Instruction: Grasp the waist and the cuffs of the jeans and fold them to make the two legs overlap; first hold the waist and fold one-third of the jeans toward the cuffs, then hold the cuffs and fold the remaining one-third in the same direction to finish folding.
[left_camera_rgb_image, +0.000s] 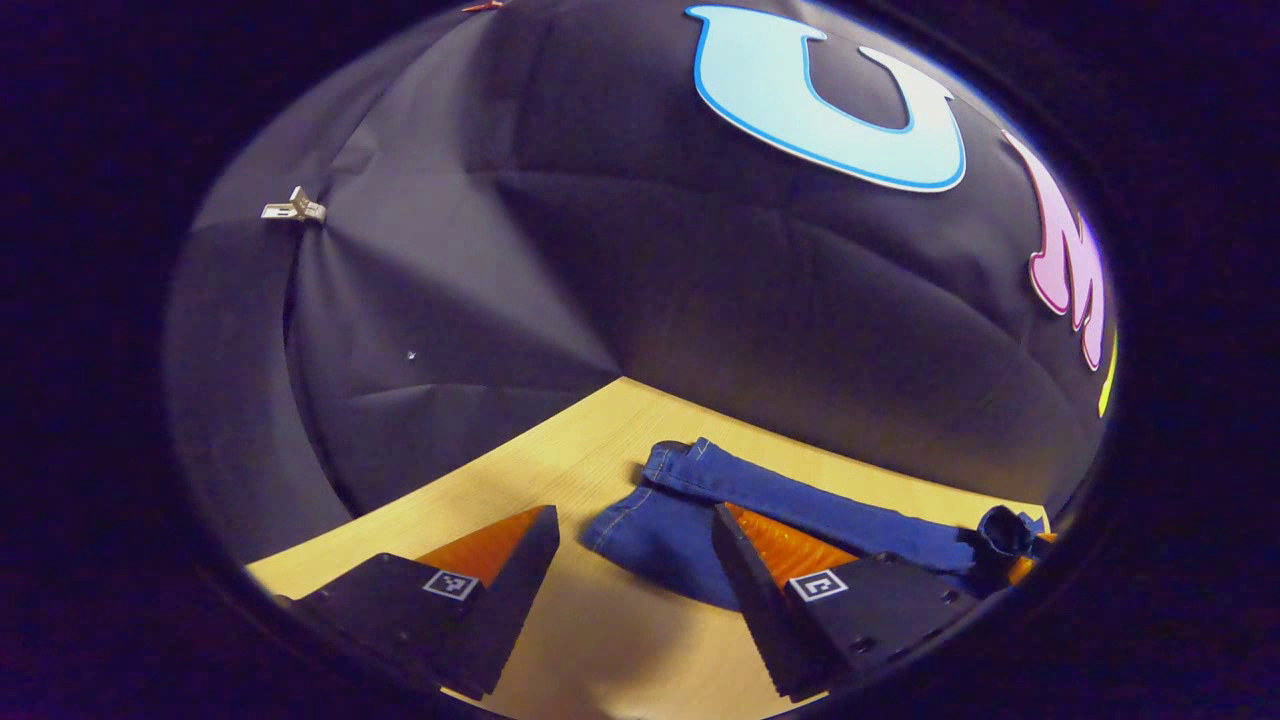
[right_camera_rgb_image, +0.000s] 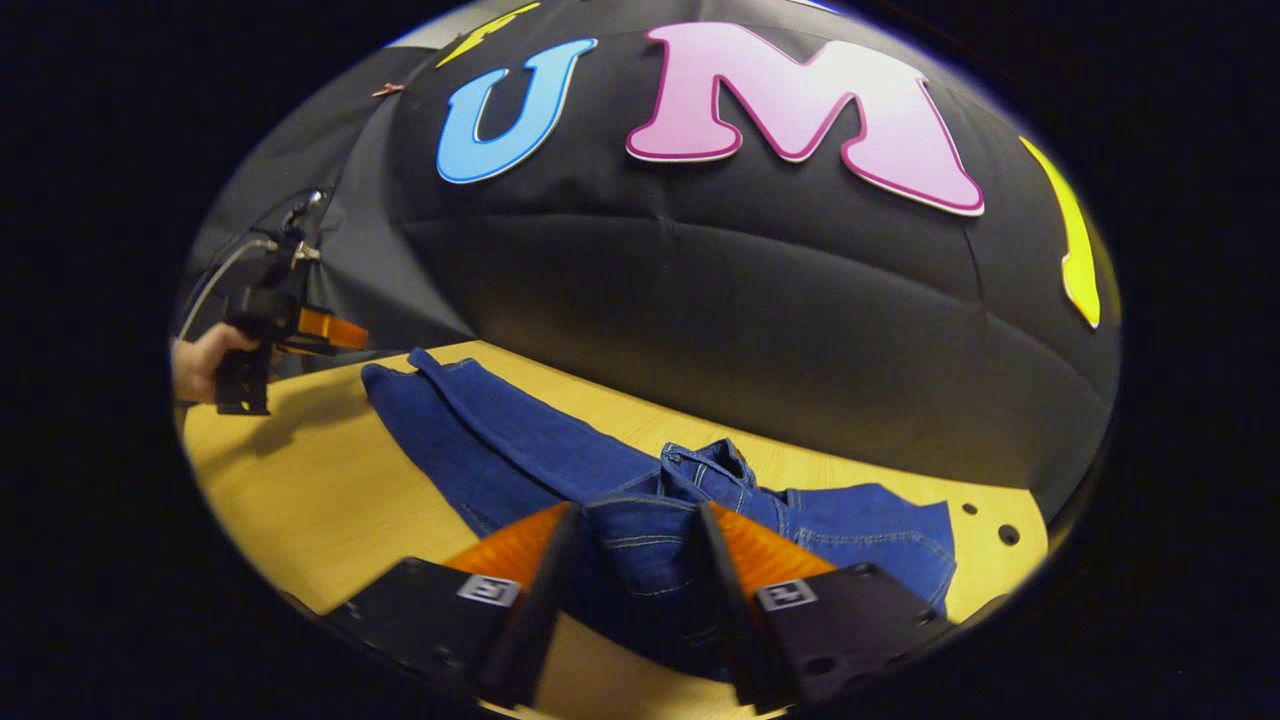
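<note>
The right gripper (right_camera_rgb_image: 630, 560) straddled the jeans' (right_camera_rgb_image: 520, 440) waist (right_camera_rgb_image: 700, 470), jaws apart; the left gripper (left_camera_rgb_image: 635, 560) hung open near the cuffs (left_camera_rgb_image: 650, 490). Closing shallow risked pinching 1 layer, leaving the legs misaligned.

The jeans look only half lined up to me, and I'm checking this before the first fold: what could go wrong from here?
1. The left gripper is open with bare table between its fingers; the cuffs lie off to one side, so closing here may catch nothing.
2. The waist is bunched where the right gripper straddles the jeans; it may pinch one layer only.
3. The legs lie fanned apart, so folding now could leave them misaligned.
</note>
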